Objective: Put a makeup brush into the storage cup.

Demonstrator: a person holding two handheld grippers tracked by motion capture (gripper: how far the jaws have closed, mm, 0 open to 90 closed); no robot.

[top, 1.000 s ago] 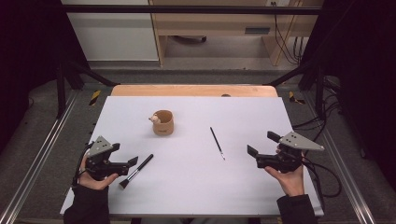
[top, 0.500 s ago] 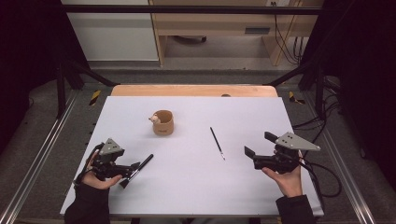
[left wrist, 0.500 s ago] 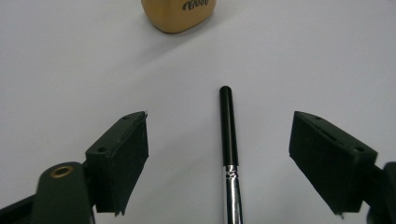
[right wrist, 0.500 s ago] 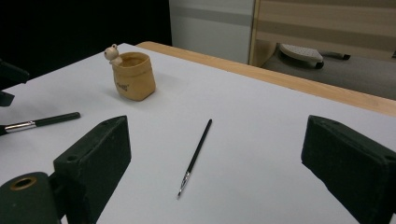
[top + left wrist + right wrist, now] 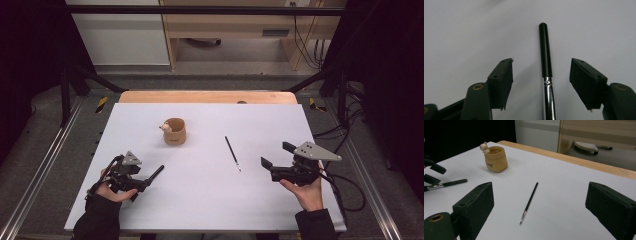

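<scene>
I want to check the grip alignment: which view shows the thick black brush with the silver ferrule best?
The left gripper view: the thick brush lies close up between the left tool's open jaws, untouched. The high view shows its handle jutting past that tool; the right gripper view shows it small at the left edge.

Glossy black brush (image 5: 545, 50), shiny metal ferrule (image 5: 548, 95)

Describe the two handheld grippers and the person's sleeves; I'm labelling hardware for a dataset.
Both are black two-jaw tools. The left gripper and the right gripper each carry a grey three-cornered plate on top, and a black cable trails from each. Up close, the jaws end in blocky black pads with small screw holes, on arms with brass-coloured pivots. The sleeves are dark.
</scene>
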